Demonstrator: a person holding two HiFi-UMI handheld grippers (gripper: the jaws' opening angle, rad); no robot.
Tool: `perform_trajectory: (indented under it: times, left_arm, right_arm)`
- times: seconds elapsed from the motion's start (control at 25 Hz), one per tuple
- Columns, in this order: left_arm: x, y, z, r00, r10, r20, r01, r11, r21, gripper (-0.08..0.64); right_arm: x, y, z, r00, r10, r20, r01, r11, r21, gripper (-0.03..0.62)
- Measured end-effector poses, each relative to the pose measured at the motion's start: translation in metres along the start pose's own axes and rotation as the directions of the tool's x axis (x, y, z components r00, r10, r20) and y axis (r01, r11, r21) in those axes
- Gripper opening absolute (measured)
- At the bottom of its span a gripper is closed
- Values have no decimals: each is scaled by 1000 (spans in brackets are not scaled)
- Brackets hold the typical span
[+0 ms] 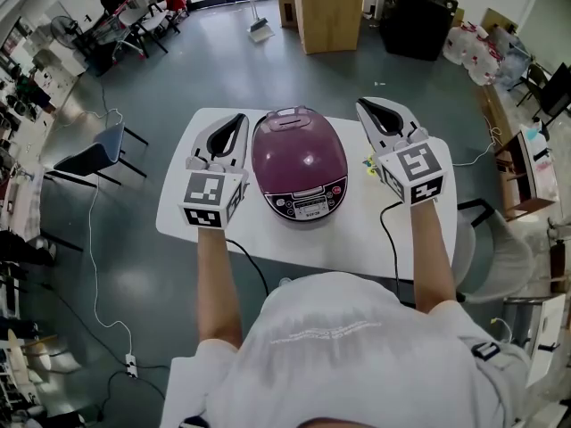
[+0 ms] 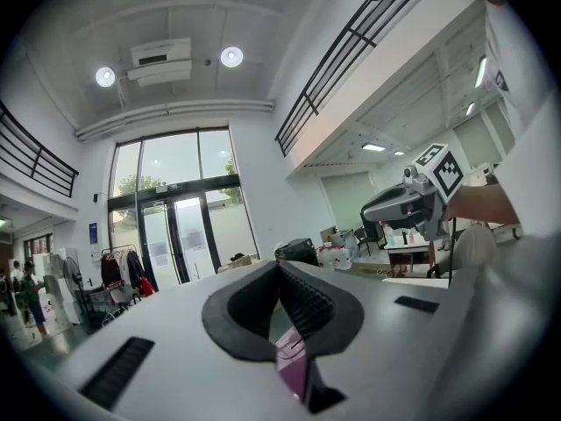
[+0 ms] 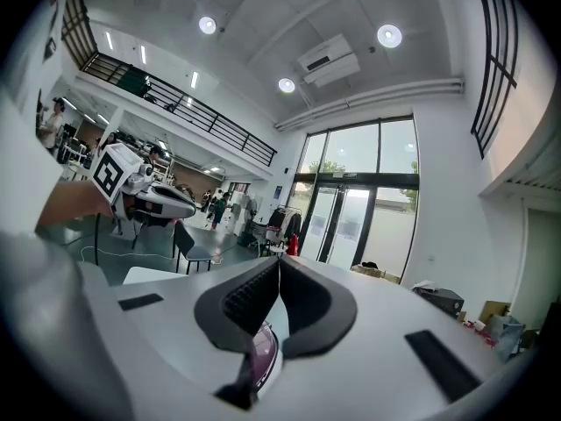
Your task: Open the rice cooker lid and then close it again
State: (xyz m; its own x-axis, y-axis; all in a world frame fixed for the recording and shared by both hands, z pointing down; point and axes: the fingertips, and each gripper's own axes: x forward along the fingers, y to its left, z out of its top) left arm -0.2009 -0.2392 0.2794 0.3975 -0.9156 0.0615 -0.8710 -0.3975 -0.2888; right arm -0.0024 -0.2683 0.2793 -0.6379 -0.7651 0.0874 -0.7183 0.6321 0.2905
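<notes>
The left gripper (image 1: 239, 119) has its jaws pressed together with nothing gripped. In the left gripper view its dark ribbed pads (image 2: 302, 301) meet along a seam, and only a sliver of purple shows low in the gap behind them. It points level and away from the person, above the white table (image 1: 357, 243). The rice cooker (image 1: 300, 160) stands just to its right, close beside it but not touching. The right gripper (image 1: 362, 105) also has its jaws closed on nothing, its pads (image 3: 245, 301) meeting along a line in the right gripper view. The cooker sits just to its left, so the purple pot lies between the two tools. The cooker's lid (image 1: 299, 145) is down, and its control panel (image 1: 308, 203) faces the person, nearer to them than either pair of jaw tips. Each tool carries a marker cube (image 1: 214, 200) at its rear end, above the wrist. A black cable (image 1: 385, 226) runs over the table edge behind the right gripper. Well beyond the jaw tips stand a cardboard box (image 1: 328, 9) and a black cabinet (image 1: 417, 16) on the floor. A chair (image 1: 94, 157) stands off to the left of the left gripper.
</notes>
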Motion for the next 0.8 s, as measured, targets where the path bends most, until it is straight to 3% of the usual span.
perform_trajectory:
  times: [0.8]
  left_arm:
    - [-4,-14,-10,998,-43,-37,44,999,11,17]
  right_arm:
    - [-6,9,-10,1000,6,-23,-5,1000,6,26]
